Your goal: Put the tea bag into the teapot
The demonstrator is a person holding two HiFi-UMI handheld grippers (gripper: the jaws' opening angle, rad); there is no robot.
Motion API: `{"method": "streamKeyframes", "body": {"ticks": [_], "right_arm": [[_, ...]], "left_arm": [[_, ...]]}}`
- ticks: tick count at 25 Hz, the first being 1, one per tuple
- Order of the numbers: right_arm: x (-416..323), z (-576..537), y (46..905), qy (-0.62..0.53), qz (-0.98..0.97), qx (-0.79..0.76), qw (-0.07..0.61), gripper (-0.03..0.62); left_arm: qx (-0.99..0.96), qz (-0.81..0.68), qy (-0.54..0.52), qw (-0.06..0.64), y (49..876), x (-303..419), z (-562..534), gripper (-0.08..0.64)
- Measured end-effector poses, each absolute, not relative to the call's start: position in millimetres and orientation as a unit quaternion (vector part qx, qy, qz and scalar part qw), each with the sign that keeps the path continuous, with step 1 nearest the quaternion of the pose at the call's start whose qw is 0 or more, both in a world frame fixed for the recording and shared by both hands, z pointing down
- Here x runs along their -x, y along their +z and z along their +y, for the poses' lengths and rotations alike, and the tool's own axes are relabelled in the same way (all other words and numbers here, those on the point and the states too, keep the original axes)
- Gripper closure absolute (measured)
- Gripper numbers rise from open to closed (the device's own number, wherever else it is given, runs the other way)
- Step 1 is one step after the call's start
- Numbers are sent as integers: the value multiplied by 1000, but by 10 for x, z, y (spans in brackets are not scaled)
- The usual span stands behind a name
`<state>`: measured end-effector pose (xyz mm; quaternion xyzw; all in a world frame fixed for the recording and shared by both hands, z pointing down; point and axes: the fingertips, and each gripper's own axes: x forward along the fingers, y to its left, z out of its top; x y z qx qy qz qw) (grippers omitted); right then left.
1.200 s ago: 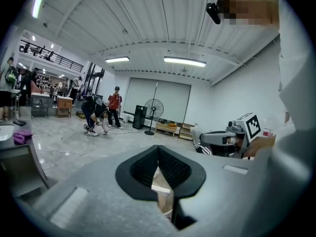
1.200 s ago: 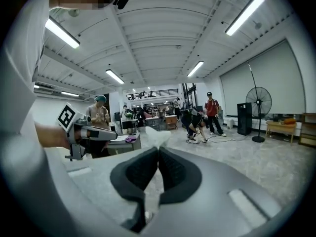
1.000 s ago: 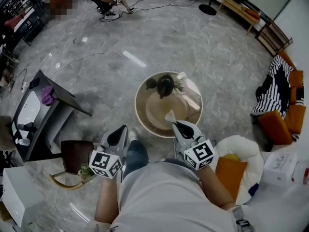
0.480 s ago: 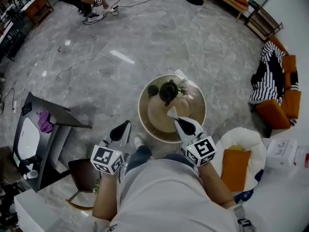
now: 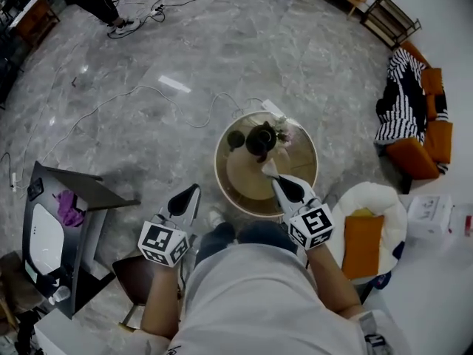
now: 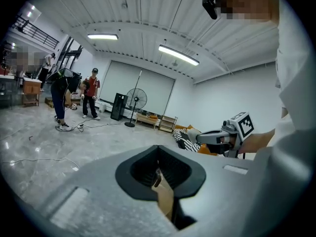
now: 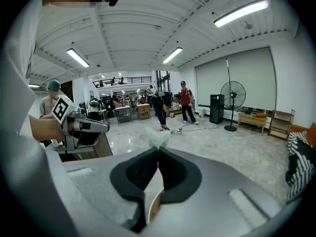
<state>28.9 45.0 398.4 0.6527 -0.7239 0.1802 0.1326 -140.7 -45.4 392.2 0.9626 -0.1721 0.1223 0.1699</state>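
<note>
The tea bag [image 5: 268,168] is pinched in my right gripper's [image 5: 273,178] closed jaws, above the round table [image 5: 240,181] and nearer the teapot [image 5: 260,139] than a second ago. My left gripper [image 5: 194,190] stays closed and empty, off the table's left edge.

Your round table [image 5: 220,170] stands on the grey marble floor [image 5: 148,65], under and just ahead of your right claw [image 5: 275,180]. On it, straight beyond the claw, sits a dark teapot [image 5: 260,140]. A small dark cup [image 5: 235,139] stands farther left and some flowers [image 5: 281,131] farther right.
</note>
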Motion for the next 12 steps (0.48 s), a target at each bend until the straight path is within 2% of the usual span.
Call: {"method": "streamKeyframes", "body": {"ticks": [12], "right_arm": [[-644,282,4271,206,-714,-653,142,589]], "left_arm": [[-954,-175,158,183,4072,1225,-512,552]]}}
